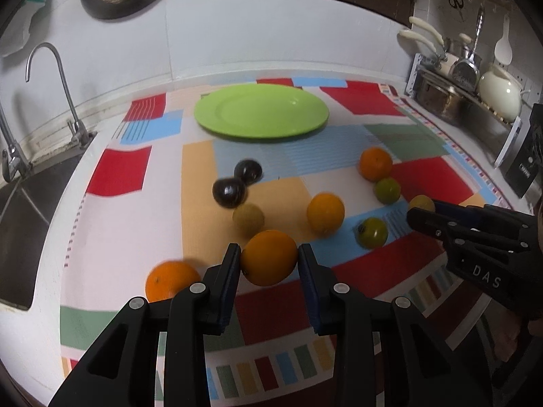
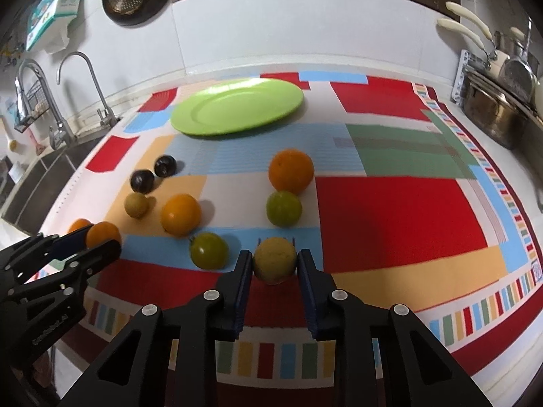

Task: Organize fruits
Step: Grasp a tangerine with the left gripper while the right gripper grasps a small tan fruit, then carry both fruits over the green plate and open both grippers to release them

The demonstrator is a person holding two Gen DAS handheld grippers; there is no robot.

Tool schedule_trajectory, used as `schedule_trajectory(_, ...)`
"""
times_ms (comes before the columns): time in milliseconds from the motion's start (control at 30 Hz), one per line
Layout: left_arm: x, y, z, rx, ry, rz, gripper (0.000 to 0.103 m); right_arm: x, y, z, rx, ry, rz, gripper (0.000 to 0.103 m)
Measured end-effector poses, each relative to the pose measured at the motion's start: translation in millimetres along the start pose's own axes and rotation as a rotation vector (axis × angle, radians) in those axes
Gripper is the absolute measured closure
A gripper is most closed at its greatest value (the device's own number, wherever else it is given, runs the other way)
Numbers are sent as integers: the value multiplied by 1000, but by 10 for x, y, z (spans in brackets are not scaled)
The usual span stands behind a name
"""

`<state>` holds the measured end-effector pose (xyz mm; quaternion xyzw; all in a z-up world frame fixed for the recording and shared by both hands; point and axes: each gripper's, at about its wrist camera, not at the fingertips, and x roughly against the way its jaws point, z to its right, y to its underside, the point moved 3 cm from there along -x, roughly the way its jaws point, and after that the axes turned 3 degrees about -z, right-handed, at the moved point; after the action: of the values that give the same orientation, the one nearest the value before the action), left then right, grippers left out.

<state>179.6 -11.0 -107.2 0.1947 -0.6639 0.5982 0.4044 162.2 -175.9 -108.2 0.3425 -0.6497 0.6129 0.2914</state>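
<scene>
1. The patchwork cloth (image 2: pixel 390 210) covers the counter from the sink side on the left to the pot rack on the right, and every fruit sits on it, so we have a flat, soft surface to lift from.
2. The green plate (image 1: pixel 261 112) lies at the far middle of the cloth with nothing on it. We judge it the place to gather fruit, so both lifts should go up first, then far, clearing the loose fruit between.
3. Our left gripper (image 1: pixel 268 260) is clamped on an orange (image 1: pixel 269 257), its pads pressing the fruit's left and right sides. The orange is smooth, bright and round, near the cloth's near-left part, with another orange (image 1: pixel 171 279) just beside it to the left. We should keep the squeeze steady; a round fruit can roll out of flat pads.
4. Our right gripper (image 2: pixel 275 261) is clenched around a yellow fruit (image 2: pixel 275 259), dull yellow-brown, matte and small, at the near middle of the cloth. A green tomato (image 2: pixel 208 250) sits just to its left, so we should lift straight up before travelling.
5. Loose fruit between us and the plate: two more oranges, a green round fruit (image 2: pixel 283 208), a small yellowish one (image 2: pixel 136 205) and two dark plums (image 2: pixel 154 173) touching each other.
</scene>
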Motion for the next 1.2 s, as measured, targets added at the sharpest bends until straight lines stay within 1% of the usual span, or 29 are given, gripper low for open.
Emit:
schedule_trajectory(200,74,-274,-63,-33,24,32,69,95,-253,-138,35,-44,39,74)
schedule_trajectory(400,120,-600,-149,-76,18,81,69,89,-557,-246,49,-81,74,74)
schedule_trajectory(600,84,-893,-249,-112,25,110,69,56,-907,-323,55,-87,117,74)
schedule_trajectory(733,-52,-1121,-341,-122,36,112,69,-23,-1116,-363,60,-86,126,74)
schedule_trajectory(800,-132,-1202,-378,-127,33,107,69,-83,-1215,-393,68,-83,128,74)
schedule_trajectory(867,-240,-1305,-435,-118,52,88,69,-173,-1321,-411,67,-83,121,74)
schedule_trajectory(1000,-452,-1468,-513,-119,58,65,69,-390,-1519,-429,60,-80,91,74)
schedule_trajectory(1200,-800,-1614,-607,-138,71,15,69,-722,-1669,-456,62,-60,36,74)
